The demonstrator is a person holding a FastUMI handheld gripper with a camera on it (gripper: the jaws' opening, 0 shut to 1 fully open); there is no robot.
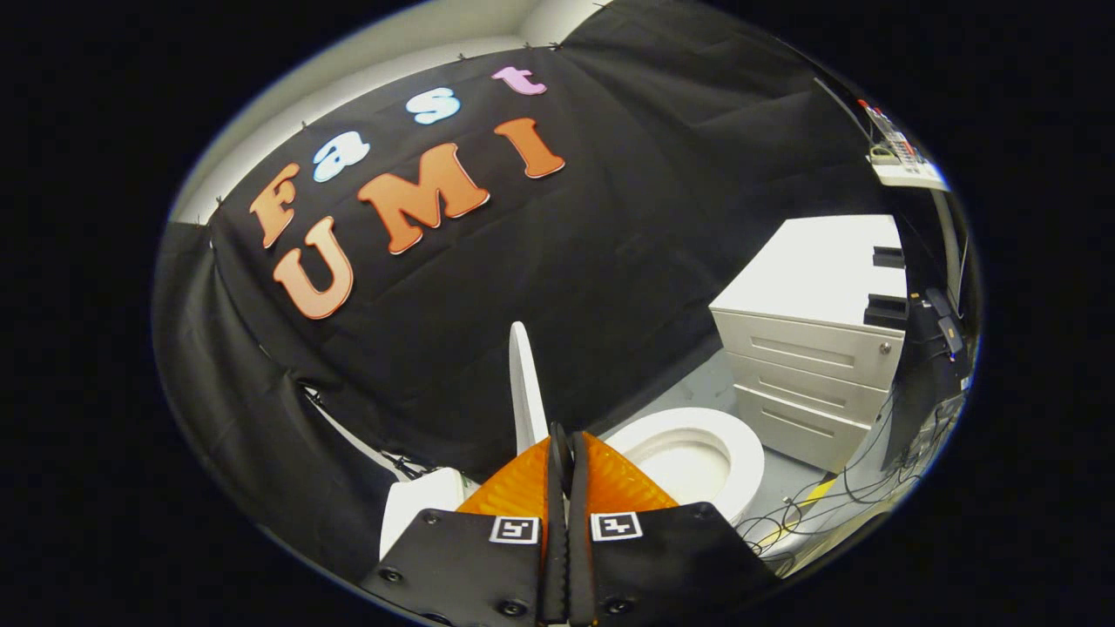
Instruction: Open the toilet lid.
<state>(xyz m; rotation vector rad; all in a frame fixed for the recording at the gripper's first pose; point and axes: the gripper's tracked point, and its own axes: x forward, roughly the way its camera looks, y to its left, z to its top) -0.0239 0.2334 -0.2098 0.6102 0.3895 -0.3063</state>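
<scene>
Tongs (563, 435) pinched together at upright toilet lid's (523, 383) edge.

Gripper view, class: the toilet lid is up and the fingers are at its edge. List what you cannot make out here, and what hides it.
- Lid: seen edge-on; its lower part is hidden behind the gripper, so whether the near-closed fingers press it is unclear.
- Toilet bowl: near side covered by the gripper body.
- Tank: mostly behind the gripper.
- Drawer cabinet: its far side is blocked by dark equipment.
</scene>
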